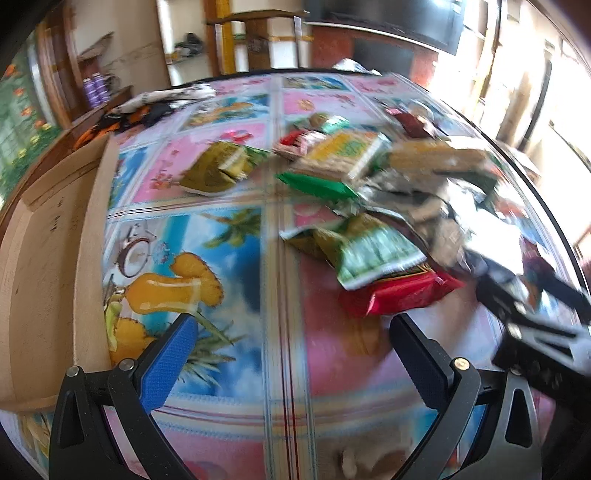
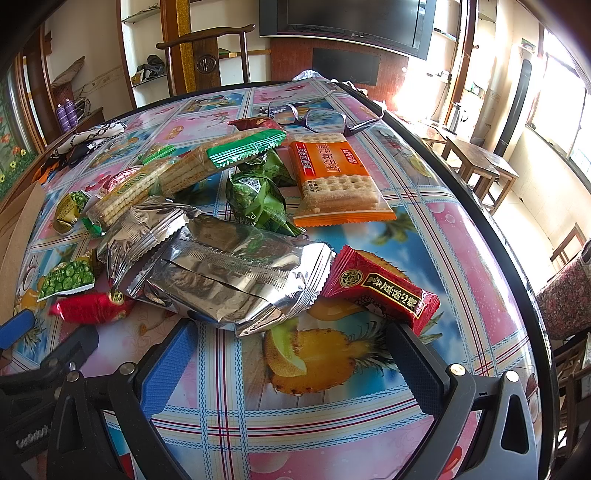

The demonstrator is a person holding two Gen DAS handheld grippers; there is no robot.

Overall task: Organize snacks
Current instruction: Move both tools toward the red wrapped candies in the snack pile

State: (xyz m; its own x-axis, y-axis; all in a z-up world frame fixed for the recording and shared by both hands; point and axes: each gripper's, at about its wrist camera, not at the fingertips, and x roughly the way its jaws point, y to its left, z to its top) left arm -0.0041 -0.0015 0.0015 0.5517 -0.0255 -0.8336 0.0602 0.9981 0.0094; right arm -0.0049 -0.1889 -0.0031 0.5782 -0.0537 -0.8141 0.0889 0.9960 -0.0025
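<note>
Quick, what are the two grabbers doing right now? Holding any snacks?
Left gripper: open, holding nothing, above the tablecloth.
Right gripper: open, holding nothing, just short of the silver packet.

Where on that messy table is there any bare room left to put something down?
Bare cloth lies near the right gripper, below the silver packet and red packet. There is more along the table's right edge, beside the orange cracker pack. Left of those packs, snacks overlap, reaching the cardboard box.

Behind desk (image 2: 424,206) with fruit-print cloth: dark wooden chair (image 2: 207,55), wall shelves (image 2: 144,48), big black television (image 2: 347,22). Right of television, sunlit windows (image 2: 557,110), wooden stool (image 2: 480,166).
</note>
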